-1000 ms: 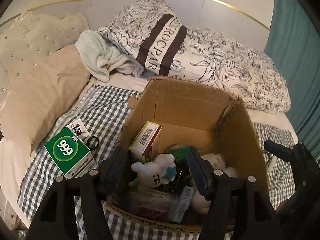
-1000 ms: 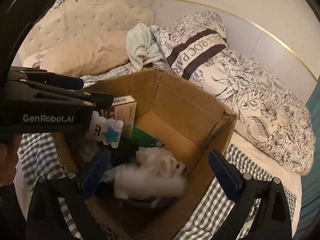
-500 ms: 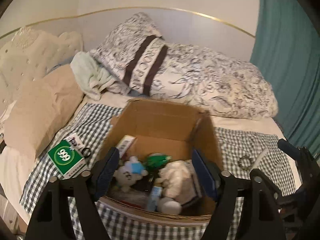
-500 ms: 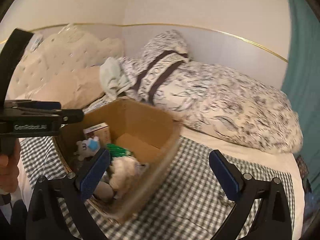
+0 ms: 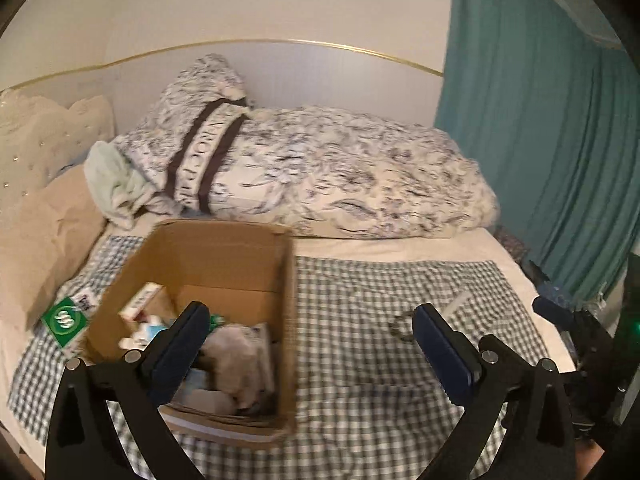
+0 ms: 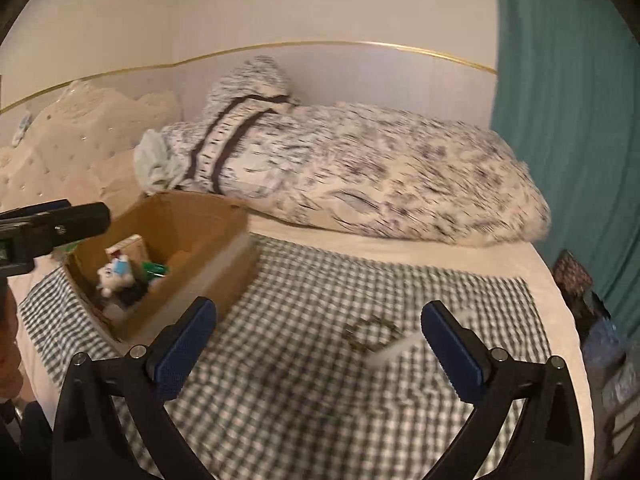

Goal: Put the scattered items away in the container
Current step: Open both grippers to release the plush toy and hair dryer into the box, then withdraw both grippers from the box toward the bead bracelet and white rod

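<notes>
Corrugated cardboard box (image 5: pixel 224 264) on gingham cloth (image 5: pixel 360 320).
Left gripper (image 5: pixel 312 344) just widened, right gripper (image 6: pixel 320 340) agape, both empty; blurred, perhaps metallic, ring (image 6: pixel 370 332) right of box.

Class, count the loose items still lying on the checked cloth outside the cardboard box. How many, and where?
4 visible: a green box and a small card left of the cardboard box; a ring and a white stick to its right. Blur may hide others.

My left camera looks down along its fingers at the bed, the cardboard box (image 5: pixel 208 264) close at lower left. My right camera faces likewise from further right; both share the box, checked cloth (image 6: pixel 320 380) and patterned duvet (image 5: pixel 340 176).
</notes>
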`<state>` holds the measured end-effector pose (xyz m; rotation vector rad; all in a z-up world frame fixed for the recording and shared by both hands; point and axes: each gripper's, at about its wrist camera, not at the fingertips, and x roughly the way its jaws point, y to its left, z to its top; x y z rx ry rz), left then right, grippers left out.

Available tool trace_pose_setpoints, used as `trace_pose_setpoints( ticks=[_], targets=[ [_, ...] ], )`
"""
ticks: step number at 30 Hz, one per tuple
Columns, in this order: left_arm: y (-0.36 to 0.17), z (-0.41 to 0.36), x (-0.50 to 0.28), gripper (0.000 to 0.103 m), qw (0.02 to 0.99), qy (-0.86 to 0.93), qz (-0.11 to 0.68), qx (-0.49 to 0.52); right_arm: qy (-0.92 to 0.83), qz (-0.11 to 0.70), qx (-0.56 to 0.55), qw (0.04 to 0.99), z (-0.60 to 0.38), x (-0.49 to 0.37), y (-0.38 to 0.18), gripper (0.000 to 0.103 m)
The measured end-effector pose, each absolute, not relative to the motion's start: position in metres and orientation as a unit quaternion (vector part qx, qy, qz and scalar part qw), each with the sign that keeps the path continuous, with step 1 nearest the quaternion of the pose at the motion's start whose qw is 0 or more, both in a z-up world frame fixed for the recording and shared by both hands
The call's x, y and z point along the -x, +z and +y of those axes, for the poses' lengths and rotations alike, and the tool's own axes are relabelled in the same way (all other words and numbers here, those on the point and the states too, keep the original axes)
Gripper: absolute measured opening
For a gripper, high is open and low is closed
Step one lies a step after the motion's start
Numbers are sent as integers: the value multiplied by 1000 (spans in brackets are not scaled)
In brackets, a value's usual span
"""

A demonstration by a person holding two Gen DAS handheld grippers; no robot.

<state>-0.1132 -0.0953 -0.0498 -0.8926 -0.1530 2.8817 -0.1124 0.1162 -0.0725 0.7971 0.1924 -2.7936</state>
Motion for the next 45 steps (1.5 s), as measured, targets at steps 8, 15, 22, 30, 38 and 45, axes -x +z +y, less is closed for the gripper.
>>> trace_pose_setpoints(
  ticks=[8, 15, 22, 30, 38, 45],
  targets=[
    [-75, -35, 132, 103, 88, 942, -41, 323, -952, 33, -296, 77, 187, 114, -90, 103],
    [-117, 1, 159, 103, 96, 927, -34, 362, -945, 20, -319, 74, 224, 120, -123, 103],
    [-169, 29, 197, 103, 97, 909, -18, 404, -935, -4, -351, 51, 249, 155, -158, 103],
    [-211, 48, 245, 103, 93, 901, -6, 424, -925, -32, -375, 54, 260, 211, -179, 94],
    [-235, 61, 285, 103, 100, 899, 9, 425, -914, -28, -401, 58, 251, 260, -209, 77],
    [-253, 70, 305, 98, 111, 894, 13, 434, -906, -33, -421, 41, 252, 286, -232, 74]
  ],
)
